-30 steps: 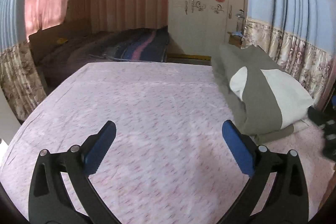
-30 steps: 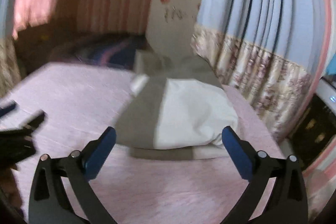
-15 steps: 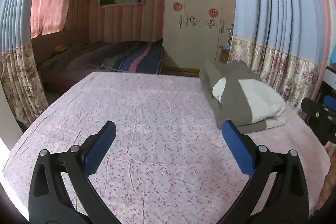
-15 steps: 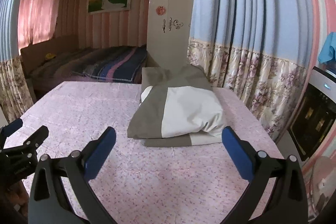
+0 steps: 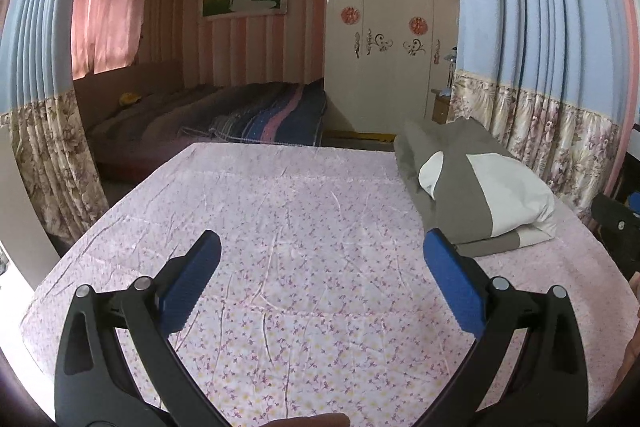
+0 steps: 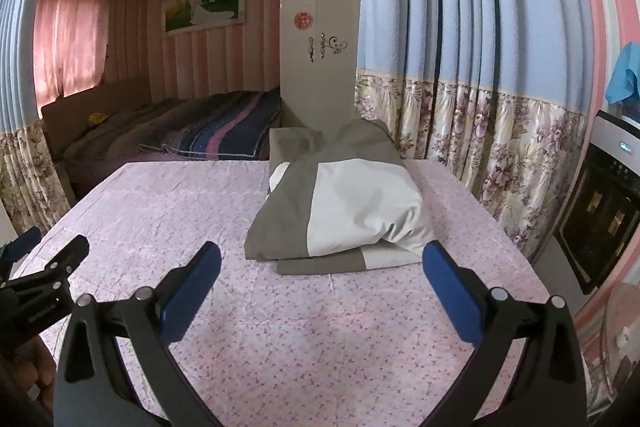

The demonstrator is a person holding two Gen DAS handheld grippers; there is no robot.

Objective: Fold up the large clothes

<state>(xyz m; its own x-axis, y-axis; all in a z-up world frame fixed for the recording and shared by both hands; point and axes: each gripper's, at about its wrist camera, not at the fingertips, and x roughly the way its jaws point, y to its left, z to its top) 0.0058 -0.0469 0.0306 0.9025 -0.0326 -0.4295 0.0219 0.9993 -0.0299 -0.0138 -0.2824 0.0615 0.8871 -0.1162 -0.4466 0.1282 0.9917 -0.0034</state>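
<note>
Now both my tongs, left and right, hang spread and empty; folded clothes lie far right on the bed.

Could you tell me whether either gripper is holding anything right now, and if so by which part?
Nothing is held. The left gripper and the right gripper are both open and empty above the bedsheet; the folded grey-and-white cloth lies untouched.

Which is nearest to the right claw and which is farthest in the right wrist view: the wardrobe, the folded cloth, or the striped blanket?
From the right claw, which is open and empty:
1. Folded cloth, straight ahead on the pink sheet.
2. Striped blanket, ahead to the left, on the other bed.
3. Wardrobe, at the back wall, right of the blanket.
</note>
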